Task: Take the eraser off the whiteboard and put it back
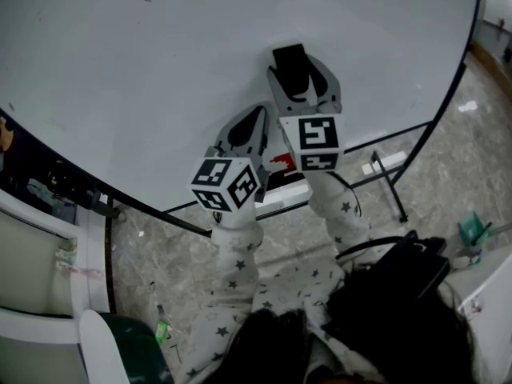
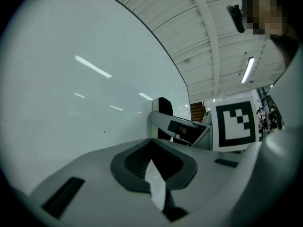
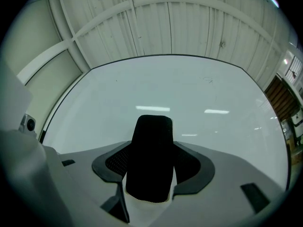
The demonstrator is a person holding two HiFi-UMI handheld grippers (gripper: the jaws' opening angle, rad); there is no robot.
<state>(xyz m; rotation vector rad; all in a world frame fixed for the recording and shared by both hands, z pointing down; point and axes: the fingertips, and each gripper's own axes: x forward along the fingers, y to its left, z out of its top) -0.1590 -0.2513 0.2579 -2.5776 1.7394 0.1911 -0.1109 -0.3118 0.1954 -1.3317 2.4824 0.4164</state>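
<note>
A black eraser (image 1: 290,61) sits between the jaws of my right gripper (image 1: 302,77), which is shut on it in front of the whiteboard (image 1: 160,70). In the right gripper view the eraser (image 3: 151,160) stands upright out of the dark pads, with the blank whiteboard (image 3: 213,93) filling the background. Whether the eraser touches the board I cannot tell. My left gripper (image 1: 254,118) hovers lower left of the right one, jaws together and holding nothing. The left gripper view looks along the whiteboard (image 2: 71,93) at the eraser (image 2: 164,106) and the right gripper's marker cube.
The whiteboard's metal stand (image 1: 392,182) reaches onto the marbled floor at right. A small red object (image 1: 282,163) lies at the board's lower edge. A black bag (image 1: 392,278) hangs at lower right; a white chair and green bin (image 1: 120,350) stand at lower left.
</note>
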